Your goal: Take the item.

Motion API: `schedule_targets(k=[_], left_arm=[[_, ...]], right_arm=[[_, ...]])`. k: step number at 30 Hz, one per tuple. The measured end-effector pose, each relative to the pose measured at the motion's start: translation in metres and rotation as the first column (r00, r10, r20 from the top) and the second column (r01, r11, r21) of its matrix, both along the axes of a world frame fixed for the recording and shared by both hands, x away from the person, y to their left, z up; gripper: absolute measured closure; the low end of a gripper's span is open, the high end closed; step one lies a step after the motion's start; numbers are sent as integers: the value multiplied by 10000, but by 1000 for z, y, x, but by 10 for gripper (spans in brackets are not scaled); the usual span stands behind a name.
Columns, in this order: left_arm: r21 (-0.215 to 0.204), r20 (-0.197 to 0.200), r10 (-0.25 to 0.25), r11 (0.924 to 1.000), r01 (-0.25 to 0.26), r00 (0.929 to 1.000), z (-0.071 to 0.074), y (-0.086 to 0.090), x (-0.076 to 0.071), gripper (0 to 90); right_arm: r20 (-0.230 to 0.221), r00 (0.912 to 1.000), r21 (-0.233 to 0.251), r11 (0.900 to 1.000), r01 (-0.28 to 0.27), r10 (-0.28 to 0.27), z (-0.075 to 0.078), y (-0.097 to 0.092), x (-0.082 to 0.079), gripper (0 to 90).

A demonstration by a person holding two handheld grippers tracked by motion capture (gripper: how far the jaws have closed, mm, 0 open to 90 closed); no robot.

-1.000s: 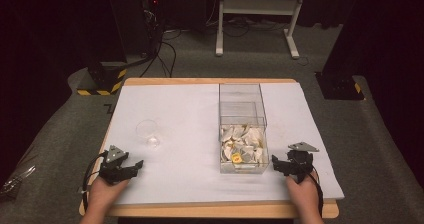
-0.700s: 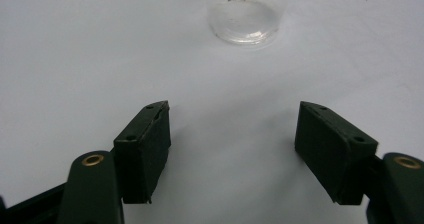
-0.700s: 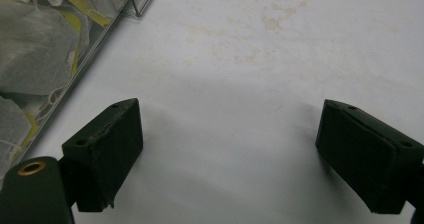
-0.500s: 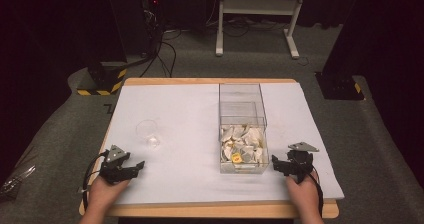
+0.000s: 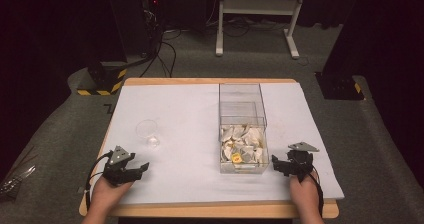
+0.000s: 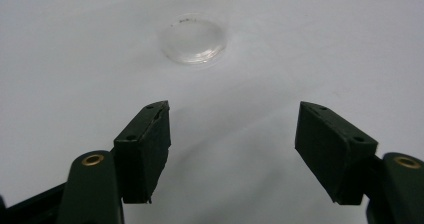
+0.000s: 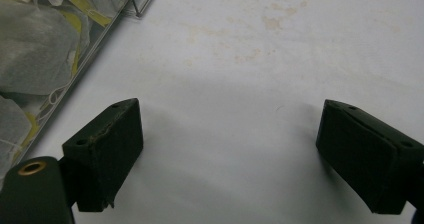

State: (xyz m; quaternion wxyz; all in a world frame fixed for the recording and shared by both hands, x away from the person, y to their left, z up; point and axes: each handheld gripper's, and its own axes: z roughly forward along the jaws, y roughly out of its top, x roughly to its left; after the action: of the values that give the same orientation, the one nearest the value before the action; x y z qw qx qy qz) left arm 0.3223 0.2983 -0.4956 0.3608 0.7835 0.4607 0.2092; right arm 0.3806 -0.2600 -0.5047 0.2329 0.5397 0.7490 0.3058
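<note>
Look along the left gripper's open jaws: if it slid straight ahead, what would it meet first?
Probably the small clear plastic cup standing on the white table cover. The left gripper points slightly right of it, so it may only graze it.

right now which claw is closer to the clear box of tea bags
The right claw: it sits just beside the near end of the clear box. The left claw rests far across the white table, nearer the small clear cup.
</note>
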Motion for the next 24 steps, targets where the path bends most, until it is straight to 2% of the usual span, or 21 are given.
schedule_targets(k=[5,9,16,22,24], left_arm=[[64,59,-145,9999,144,9999,2,-4,-1,306],[-262,-99,-386,9989,383,9992,4,-8,0,308],[1,7,-508,9987,508,9987,4,-18,2,293],[-306,176,-620,9976,625,9979,9,-26,1,303],[-433,220,-687,9966,696,9974,11,-29,1,307]], right_arm=[[-5,10000,-1,10000,7,-7,0,0,0,114],[33,10000,-66,10000,56,-56,0,1,-1,116],[-41,10000,21,10000,-13,13,0,0,0,113],[-62,10000,193,9998,-1,3,1,-2,1,113],[-50,10000,-11,10000,-2,2,1,0,0,112]])
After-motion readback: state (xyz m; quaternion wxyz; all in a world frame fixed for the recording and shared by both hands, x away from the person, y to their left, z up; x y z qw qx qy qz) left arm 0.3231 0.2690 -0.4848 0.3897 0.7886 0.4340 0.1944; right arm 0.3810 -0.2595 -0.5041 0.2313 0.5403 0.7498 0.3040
